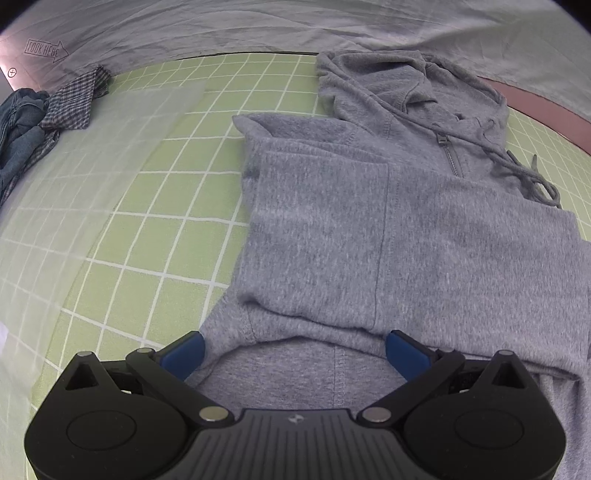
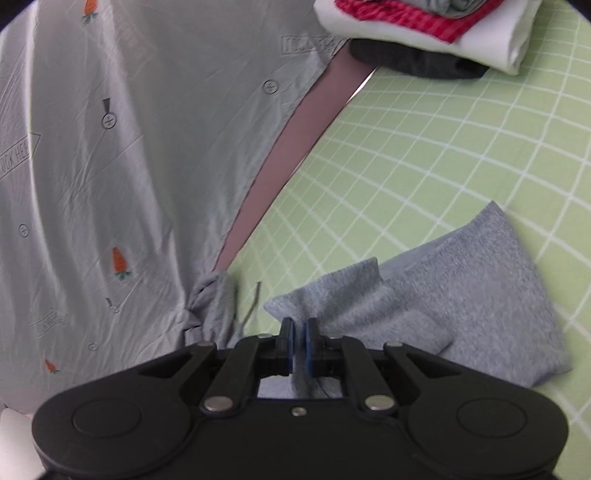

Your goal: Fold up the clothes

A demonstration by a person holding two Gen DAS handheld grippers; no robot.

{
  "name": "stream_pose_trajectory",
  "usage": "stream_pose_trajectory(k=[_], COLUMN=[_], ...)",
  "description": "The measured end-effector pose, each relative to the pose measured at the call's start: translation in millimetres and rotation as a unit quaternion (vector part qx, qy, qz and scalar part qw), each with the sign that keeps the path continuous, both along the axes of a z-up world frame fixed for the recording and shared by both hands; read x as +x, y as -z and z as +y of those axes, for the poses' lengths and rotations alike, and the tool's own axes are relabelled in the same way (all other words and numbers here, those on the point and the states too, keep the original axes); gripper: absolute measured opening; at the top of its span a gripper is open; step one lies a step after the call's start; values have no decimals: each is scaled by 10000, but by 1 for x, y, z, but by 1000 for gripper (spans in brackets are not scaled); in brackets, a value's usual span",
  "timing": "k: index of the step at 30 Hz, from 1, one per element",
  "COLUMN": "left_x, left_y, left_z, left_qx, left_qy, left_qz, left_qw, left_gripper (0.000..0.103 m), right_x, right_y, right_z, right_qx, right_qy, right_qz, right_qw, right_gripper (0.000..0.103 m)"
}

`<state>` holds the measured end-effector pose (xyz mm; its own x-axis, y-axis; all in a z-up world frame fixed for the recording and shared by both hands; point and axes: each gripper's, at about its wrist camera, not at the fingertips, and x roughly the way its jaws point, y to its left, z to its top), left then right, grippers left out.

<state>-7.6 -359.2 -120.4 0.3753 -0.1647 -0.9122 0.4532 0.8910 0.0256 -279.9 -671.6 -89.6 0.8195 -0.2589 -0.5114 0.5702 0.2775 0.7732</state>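
A grey hoodie (image 1: pixel 369 229) lies on the green checked mat (image 1: pixel 155 206), hood and drawstrings toward the far right. My left gripper (image 1: pixel 293 349) hangs open just over the hoodie's near edge, one blue pad at each side and nothing pinched. In the right wrist view, my right gripper (image 2: pixel 299 341) is shut on a fold of the same grey hoodie (image 2: pixel 461 295). That cloth is lifted off the mat (image 2: pixel 424 166) and drapes away to the right.
A pile of unfolded blue and checked clothes (image 1: pixel 44 118) lies at the mat's far left. A stack of folded clothes (image 2: pixel 424 33), white, red and dark, sits at the far right. A grey sheet printed with carrots (image 2: pixel 110 166) borders the mat.
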Motion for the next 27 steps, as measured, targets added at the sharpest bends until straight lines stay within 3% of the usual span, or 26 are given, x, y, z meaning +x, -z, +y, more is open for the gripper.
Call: stream_pose_trajectory(k=[4,6,7,8,11,15,19,22,27], left_x=[-1,-2,-2,-2,-2,1,2,0,3], left_y=[2,2,2,3,3,1,-10,-31,-47], left_z=[2,3,4,4,4,1,-4,-6,-30], left_qx=[-87,-137,-151,-166,-165,-85,146,7,-154], left_qy=[0,-1,2,6,-8,-52,-223,-461,-224], left_qz=[-29,-42,-48,-53,-43,54,-29,-337,-358], left_qw=[10000,9999,9999,9998,9999,9999,9996,9984,9990], left_gripper=[103,103,103,103,103,103,103,103,103], right_x=[55,81,90,96,94,68,31,3,-27], right_y=[-16,-22,-22,-23,-22,-26,-20,-10,12], right_z=[18,33,40,47,59,66,62,58,52], right_qx=[202,103,0,-114,-510,-1438,-1895,-1950,-1817], right_qy=[-661,-1095,-1273,-1387,-1509,-1334,-862,-483,-7], right_qz=[-529,-530,-374,-146,497,1453,2244,2732,3472], right_qw=[9962,9925,9912,9902,9860,9697,9520,9407,9200], right_gripper=[6,8,10,19,53,77,80,82,85])
